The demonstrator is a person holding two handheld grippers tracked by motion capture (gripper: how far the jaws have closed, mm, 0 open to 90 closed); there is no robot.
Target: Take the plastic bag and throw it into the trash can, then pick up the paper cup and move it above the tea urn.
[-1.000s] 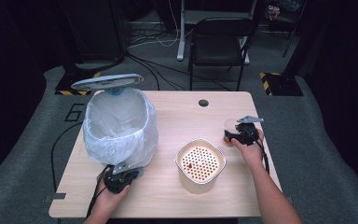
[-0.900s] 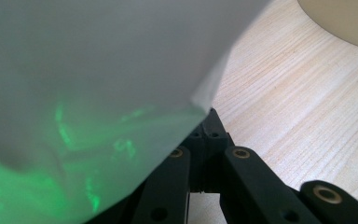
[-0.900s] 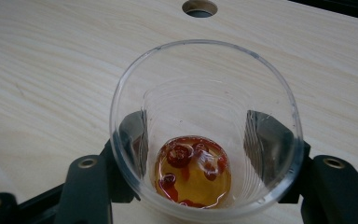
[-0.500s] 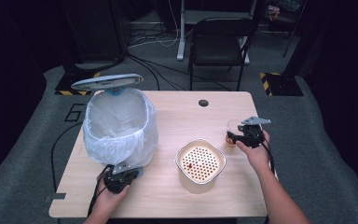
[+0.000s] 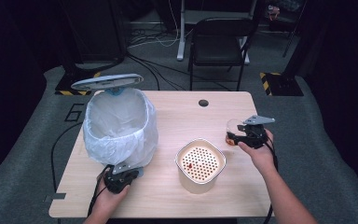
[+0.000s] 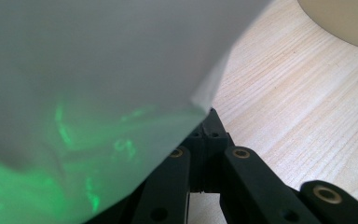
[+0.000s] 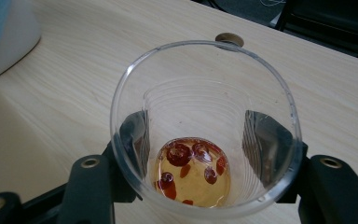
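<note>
Right gripper (image 5: 235,138), jaws clamped on a clear ribbed plastic cup (image 7: 205,130) of amber liquid and red berries, held above the pale wood table (image 5: 177,116) right of a cream round perforated strainer pot (image 5: 200,163). Left gripper (image 5: 121,177), jaws closed, pinches the translucent bin liner (image 5: 121,126).

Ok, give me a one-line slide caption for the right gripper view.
Right gripper clamps a clear plastic cup holding amber liquid with red berries above the wooden table.
</note>
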